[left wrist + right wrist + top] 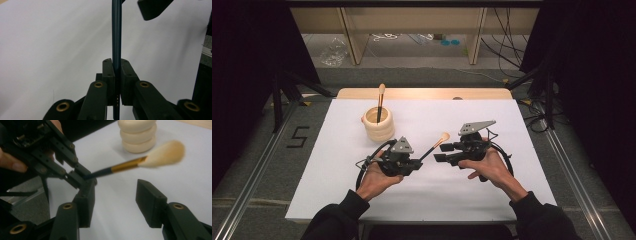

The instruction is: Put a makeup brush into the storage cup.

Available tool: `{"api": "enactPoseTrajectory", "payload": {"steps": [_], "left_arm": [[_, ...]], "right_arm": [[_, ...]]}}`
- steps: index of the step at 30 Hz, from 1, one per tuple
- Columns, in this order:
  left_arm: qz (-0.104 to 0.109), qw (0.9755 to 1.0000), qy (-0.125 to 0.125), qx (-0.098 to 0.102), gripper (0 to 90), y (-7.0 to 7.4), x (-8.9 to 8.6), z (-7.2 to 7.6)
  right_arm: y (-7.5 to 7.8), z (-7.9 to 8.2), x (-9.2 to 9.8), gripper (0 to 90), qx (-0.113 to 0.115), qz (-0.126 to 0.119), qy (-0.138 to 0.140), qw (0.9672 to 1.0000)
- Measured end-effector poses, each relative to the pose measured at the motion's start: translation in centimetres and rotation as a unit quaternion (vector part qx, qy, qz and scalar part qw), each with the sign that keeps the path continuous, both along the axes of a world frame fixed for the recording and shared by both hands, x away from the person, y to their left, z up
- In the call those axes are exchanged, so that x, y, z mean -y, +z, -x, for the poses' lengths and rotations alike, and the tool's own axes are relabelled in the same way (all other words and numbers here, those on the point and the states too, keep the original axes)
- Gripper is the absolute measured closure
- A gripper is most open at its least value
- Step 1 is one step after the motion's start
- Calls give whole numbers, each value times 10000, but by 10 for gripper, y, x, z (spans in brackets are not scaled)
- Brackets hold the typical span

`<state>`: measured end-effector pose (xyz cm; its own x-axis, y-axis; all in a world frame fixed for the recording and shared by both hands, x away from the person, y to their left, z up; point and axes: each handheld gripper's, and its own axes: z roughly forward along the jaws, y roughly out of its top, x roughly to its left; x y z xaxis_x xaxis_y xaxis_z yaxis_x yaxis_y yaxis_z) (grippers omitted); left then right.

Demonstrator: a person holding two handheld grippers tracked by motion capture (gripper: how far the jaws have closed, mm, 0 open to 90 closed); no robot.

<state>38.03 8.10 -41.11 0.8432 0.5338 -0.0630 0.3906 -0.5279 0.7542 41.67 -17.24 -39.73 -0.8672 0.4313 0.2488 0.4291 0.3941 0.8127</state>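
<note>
White-topped table (492, 125) on grey floor (412, 75), wooden shelving (412, 20) behind, black curtains (247, 50) flanking.

My left gripper (416, 163) clamps the dark handle of a makeup brush (435, 145), gold ferrule and pale peach bristle head pointing far and right, raised off the white table, at the table's middle, right of the holder.

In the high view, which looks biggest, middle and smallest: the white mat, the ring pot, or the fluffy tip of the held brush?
1. White mat, biggest by far.
2. Ring pot, which holds another brush.
3. Brush tip, smallest, on the brush clamped in the left hand-held gripper.
</note>
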Motion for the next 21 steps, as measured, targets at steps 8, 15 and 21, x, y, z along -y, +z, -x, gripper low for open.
{"api": "enactPoseTrajectory", "payload": {"steps": [8,15,21], "left_arm": [[41,10000,2,71,845,0,1,1],[99,9999,-3,115,844,0,0,1],[78,9998,6,199,844,0,1,3]], "right_arm": [[-1,-3,-6,594,-73,-457,10,9989],[0,-6,-7,688,-150,-779,-6,9968],[0,-8,-8,759,-357,-1179,51,9924]]}}
